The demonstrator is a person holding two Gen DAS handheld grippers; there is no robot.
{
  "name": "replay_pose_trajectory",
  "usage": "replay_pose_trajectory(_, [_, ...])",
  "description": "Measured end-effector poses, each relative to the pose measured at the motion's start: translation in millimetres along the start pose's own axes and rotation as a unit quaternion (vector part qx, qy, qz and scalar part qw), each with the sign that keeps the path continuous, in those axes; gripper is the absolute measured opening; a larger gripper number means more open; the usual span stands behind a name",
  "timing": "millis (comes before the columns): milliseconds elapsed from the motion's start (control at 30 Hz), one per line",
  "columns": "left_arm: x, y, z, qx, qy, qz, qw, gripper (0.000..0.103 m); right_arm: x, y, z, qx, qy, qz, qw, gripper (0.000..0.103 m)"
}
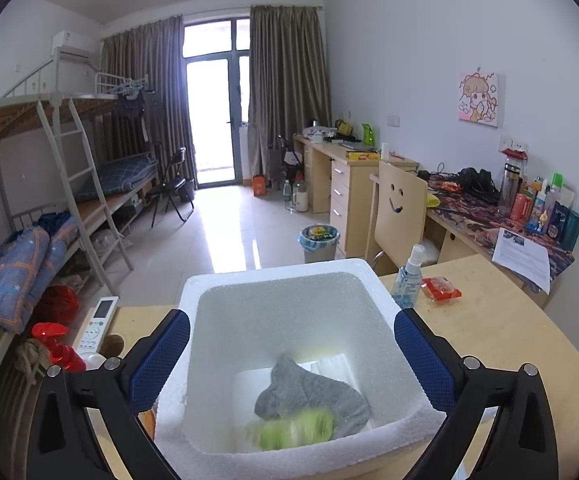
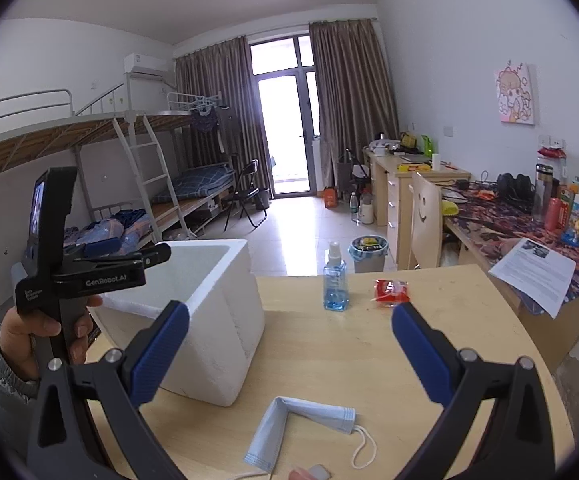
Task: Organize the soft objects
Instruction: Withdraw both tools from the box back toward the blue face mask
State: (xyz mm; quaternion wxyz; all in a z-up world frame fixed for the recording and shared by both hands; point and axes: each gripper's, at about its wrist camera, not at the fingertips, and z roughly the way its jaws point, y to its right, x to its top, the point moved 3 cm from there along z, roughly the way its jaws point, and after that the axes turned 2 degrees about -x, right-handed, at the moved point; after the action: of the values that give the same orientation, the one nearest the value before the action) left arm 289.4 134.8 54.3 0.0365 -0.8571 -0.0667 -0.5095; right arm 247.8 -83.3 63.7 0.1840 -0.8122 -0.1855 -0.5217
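The left tool [image 1: 291, 330] hangs over the white foam box [image 1: 373, 280] with its blue pads spread wide and nothing between them. The right tool [image 2: 289, 322] is likewise wide apart and empty above the desk [image 2: 469, 344]. From the right side the box's interior is hidden by its near wall. Inside it, seen from above, a grey cloth [image 1: 309, 394] lies on the floor of the box, overlapping a green soft thing [image 1: 291, 432] too blurred to identify. A light blue face mask [image 2: 289, 420] lies folded on the desk just in front of the box, its lower end cut off by the frame edge.
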Motion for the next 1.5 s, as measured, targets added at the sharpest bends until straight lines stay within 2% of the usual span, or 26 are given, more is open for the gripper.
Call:
replay_pose_trajectory(167, [2,3,-15,-0.009,0.009,-0.001,0.9999,0.102,-1,3,-5,-0.003,0.003,0.005,1.000,0.103])
replay_pose_trajectory(400, [2,8,-56,-0.019,0.031,0.005,0.9993,0.102,-2,-5,-19,0.000,0.010,-0.002,1.000,0.103])
replay_pose_trajectory(867, [-22,9,-139,-0.011,0.070,0.011,0.9974,0.102,-10,-32,-77,0.001,0.046,-0.026,0.999,0.103])
replay_pose_trajectory(1033, [-36,11,-160,-0.009,0.082,0.012,0.9965,0.102,-21,-35,-94,0.004,0.046,-0.023,0.999,0.103])
replay_pose_trajectory(1233, [-62,3,-178,-0.018,0.097,-0.012,0.9951,0.102,-31,-41,-107,0.004,0.051,-0.027,0.998,0.103])
replay_pose_trajectory(1500, [-103,-3,-186,-0.016,0.114,-0.029,0.9930,0.102,-48,-49,-114,0.023,0.057,-0.031,0.998,0.103])
